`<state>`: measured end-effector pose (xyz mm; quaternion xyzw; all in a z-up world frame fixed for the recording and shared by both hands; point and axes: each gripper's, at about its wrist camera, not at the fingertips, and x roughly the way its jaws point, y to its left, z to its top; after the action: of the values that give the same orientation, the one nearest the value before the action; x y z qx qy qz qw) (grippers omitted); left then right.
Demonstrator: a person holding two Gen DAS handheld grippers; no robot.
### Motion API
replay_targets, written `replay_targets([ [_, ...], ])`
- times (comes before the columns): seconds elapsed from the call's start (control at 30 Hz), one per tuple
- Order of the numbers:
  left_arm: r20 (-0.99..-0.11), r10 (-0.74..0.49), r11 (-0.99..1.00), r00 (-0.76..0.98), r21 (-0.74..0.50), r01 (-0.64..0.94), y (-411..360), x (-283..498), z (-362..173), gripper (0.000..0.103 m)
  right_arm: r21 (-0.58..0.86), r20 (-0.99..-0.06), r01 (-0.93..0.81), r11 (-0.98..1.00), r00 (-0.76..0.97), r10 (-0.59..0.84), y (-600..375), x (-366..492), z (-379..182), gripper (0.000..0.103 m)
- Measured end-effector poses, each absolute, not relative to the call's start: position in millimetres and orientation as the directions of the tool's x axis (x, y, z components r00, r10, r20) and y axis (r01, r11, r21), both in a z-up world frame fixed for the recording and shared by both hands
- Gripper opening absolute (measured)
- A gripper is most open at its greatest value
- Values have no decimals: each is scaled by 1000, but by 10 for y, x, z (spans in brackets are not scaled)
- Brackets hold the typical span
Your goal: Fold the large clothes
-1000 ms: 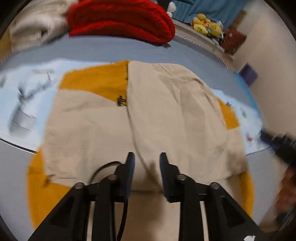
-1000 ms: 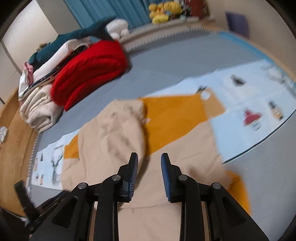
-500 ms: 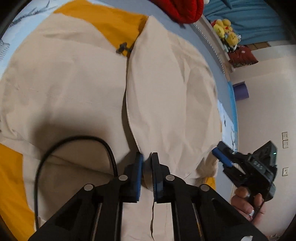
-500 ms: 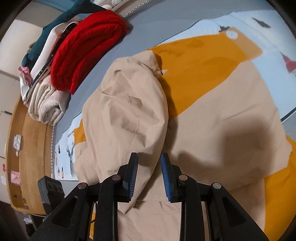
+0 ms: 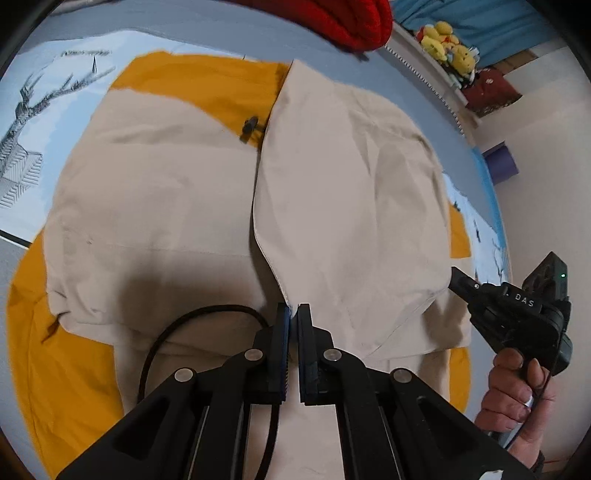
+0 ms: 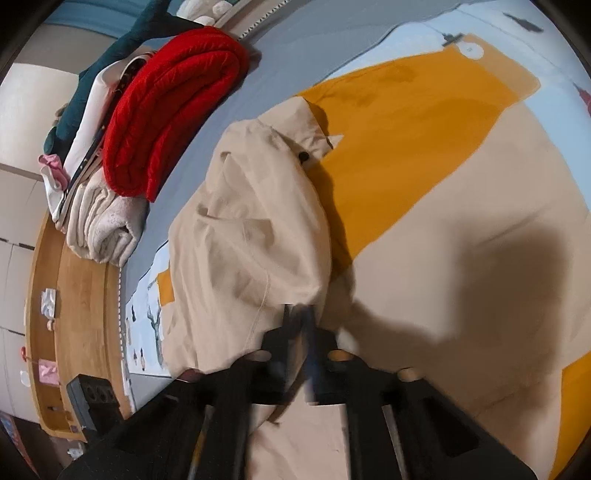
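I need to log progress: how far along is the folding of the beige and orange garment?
Early. One beige panel already lies folded over the garment. Left tool and right tool are shut on that panel's near edge. The rest is spread flat, unfolded.

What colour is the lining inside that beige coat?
Mustard yellow lining, clearest in the right wrist view.

A grey bedspread (image 5: 207,33) is lying under a pale blue printed sheet (image 5: 33,122). Blue curtains (image 5: 495,26) are hanging behind yellow plush toys (image 5: 447,48) along the ledge, and a plain white wall (image 5: 546,155) is catching soft light. A wooden bed frame (image 6: 85,310) is curving past stacked folded laundry (image 6: 110,221).
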<state>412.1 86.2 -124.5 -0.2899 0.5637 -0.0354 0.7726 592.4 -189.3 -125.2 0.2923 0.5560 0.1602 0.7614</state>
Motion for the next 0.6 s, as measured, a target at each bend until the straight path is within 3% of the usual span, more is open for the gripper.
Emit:
replay_targets([
  [0.17, -879, -359, 850, 312, -447, -278, 758, 4145, -1316, 10, 483, -861, 148, 863, 261, 437, -1914, 5899, -1439, 1],
  [0.27, -898, -145, 960, 415, -230, -162, 530, 4126, -959, 15, 454, -871, 145, 879, 280, 404, -1901, 5889, -1372, 2],
  [0.33, -882, -73, 988, 466, -128, -88, 346, 4131, -816, 27, 379, -888, 125, 917, 330, 321, -1865, 5873, -1235, 5],
  [0.4, -871, -75, 994, 485, -104, -34, 193, 4114, -781, 27, 311, -888, 106, 944, 388, 249, -1831, 5842, -1103, 9],
  [0.47, -876, -94, 994, 473, -109, -6, 89, 4102, -832, 27, 274, -865, 67, 959, 453, 216, -1782, 5816, -965, 20],
  [0.6, -897, -112, 994, 427, -105, 40, -97, 4126, -1004, 27, 331, -815, -60, 942, 485, 317, -1613, 5794, -854, 22],
])
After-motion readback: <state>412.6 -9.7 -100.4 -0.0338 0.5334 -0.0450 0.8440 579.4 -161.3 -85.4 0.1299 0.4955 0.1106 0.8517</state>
